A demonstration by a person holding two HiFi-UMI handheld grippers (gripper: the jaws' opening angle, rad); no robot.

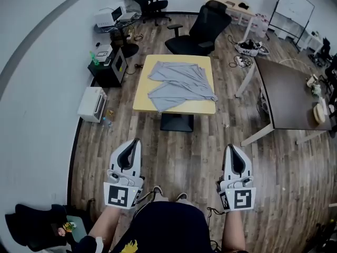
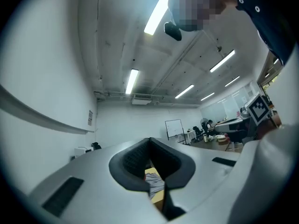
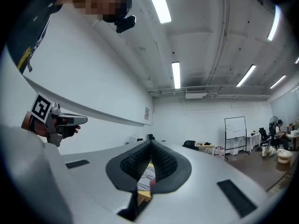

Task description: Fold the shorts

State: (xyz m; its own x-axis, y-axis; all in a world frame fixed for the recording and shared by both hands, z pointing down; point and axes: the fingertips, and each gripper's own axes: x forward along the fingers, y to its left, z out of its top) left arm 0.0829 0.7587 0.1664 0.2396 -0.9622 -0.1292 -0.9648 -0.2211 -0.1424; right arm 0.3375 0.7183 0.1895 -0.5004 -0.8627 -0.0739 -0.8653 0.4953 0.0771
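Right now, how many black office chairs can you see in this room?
2: a near chair just behind the yellow table, a far chair by the back wall. More may hide at the right edge.

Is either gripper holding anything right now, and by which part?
Nothing is held: the left gripper and right gripper are shut and empty; the shorts lie on the table.

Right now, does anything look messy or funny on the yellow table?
Yes. The grey shorts lie rumpled and slanted across the yellow table, with the legs splayed apart and wrinkled, not folded yet. Nothing on it looks spilled or broken.
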